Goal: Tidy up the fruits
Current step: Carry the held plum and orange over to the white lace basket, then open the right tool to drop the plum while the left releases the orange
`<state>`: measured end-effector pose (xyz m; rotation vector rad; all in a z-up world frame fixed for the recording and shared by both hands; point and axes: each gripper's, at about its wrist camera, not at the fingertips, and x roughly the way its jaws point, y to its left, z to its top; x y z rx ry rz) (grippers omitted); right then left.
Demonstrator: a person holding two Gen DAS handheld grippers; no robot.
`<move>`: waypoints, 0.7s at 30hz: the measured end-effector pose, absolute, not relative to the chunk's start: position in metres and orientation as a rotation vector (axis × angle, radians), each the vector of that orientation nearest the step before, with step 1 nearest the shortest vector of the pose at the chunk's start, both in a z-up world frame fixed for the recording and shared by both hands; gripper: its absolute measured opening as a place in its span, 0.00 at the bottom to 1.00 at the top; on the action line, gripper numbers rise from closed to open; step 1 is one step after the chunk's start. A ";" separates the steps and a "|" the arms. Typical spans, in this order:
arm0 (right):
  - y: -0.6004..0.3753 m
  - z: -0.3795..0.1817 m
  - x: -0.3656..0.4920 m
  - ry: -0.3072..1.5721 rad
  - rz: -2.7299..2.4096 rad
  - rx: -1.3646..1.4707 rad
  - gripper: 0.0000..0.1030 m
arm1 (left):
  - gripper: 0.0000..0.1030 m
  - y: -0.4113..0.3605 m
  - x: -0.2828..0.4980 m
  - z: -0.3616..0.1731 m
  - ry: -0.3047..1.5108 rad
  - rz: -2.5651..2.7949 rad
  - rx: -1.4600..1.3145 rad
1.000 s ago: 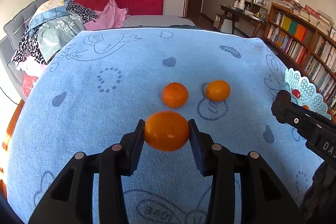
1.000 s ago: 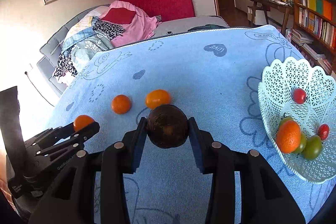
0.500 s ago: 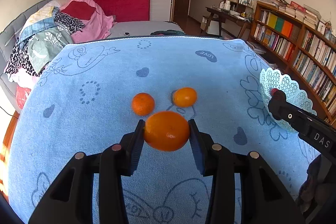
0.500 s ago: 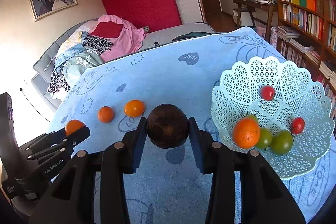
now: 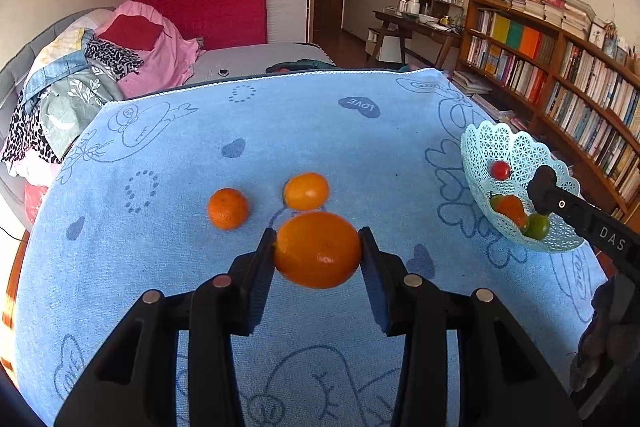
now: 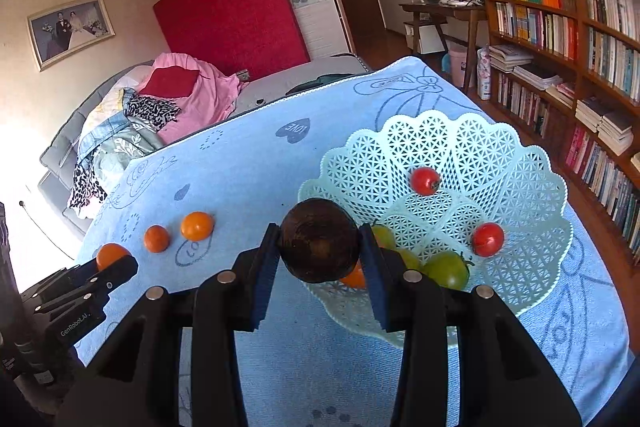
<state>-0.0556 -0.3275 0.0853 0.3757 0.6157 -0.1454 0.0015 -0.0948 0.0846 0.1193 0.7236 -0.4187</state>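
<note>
Carrying one fruit each, both grippers are on the way to the basket, I judge. The left gripper (image 5: pixel 318 253) is clamped on an orange (image 5: pixel 317 249) at its widest part, so the round fruit cannot roll out. The right gripper (image 6: pixel 319 247) is closed the same way on a dark brown round fruit (image 6: pixel 319 246); which fruit it is, I cannot tell. It hangs at the near left rim of the pale green lattice basket (image 6: pixel 516 163), probably to release the fruit inside.

The right wrist view looks into the basket: two red tomatoes (image 6: pixel 425 181), a green tomato (image 6: pixel 447 269) and an orange fruit partly hidden behind the right finger. It also shows the left gripper in the lower left of the frame with its orange.

The left wrist view shows better what remains on the blue towel (image 5: pixel 160 267): two small oranges (image 5: pixel 227 207) in the middle of the frame, just above the held one. There the basket is at the right edge, partly covered by the right gripper.
</note>
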 end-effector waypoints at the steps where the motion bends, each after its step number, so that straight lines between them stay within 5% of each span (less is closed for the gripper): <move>1: -0.332 0.084 -0.057 0.616 -0.156 0.381 0.40 | 0.41 -0.098 0.002 0.085 0.724 -0.423 0.122; 18: -0.379 0.069 -0.067 0.618 -0.252 0.402 0.41 | 0.41 -0.151 -0.004 0.091 0.710 -0.491 0.185; 21: -0.384 0.067 -0.069 0.613 -0.265 0.408 0.50 | 0.41 -0.161 -0.003 0.091 0.710 -0.507 0.194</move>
